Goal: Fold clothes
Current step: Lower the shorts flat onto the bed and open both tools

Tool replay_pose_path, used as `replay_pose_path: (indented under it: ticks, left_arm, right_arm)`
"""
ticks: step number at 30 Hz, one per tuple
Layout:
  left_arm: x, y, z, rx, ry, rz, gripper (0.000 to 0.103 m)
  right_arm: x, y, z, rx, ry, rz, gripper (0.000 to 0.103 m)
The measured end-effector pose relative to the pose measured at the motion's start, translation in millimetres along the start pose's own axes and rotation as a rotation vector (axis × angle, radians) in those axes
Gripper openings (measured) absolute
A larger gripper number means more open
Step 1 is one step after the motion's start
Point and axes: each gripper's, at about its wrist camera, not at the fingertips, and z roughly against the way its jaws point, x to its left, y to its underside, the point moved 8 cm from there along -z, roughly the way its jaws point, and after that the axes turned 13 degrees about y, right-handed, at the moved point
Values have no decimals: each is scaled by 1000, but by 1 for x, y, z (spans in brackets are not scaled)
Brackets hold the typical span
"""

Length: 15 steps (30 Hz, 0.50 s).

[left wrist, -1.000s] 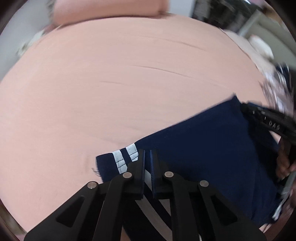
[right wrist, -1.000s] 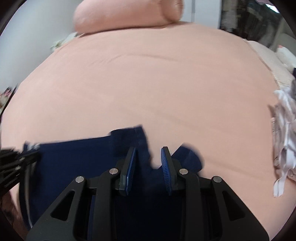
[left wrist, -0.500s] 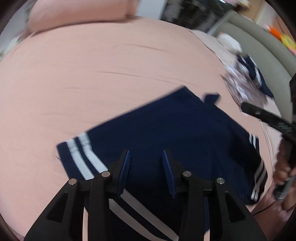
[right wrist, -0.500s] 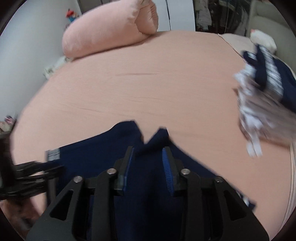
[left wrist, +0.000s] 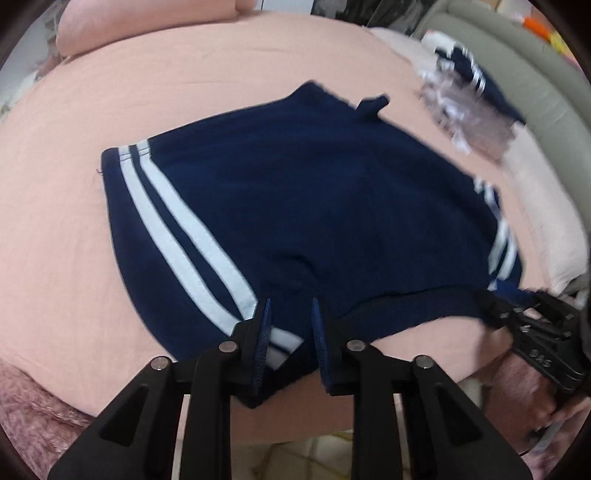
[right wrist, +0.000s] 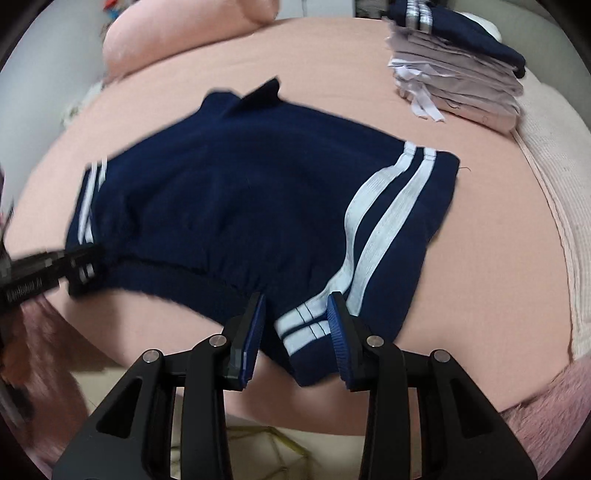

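Navy shorts [left wrist: 314, 206]: dark blue, two white stripes down each side, elastic waistband toward the near edge, spread flat on the pink bed sheet [left wrist: 184, 92]; a small dark tab sticks out at the far hem.

Left gripper [left wrist: 290, 317]: jaws closing, waistband corner between the pads; whether they press cannot be told.

Right gripper [right wrist: 297, 314]: jaws parted, striped waistband corner between them.

Stack of folded clothes [right wrist: 458, 70]: far right, well apart. Pink pillow [right wrist: 177, 33]: far edge. Open sheet surrounds the shorts.
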Motion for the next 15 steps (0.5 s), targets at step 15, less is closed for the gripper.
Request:
replay_pose_path:
  ticks: [15]
  left_arm:
    - [37, 14, 16, -26, -62, 79, 27]
  right_arm:
    - [-1, -28, -7, 5, -43, -57, 35]
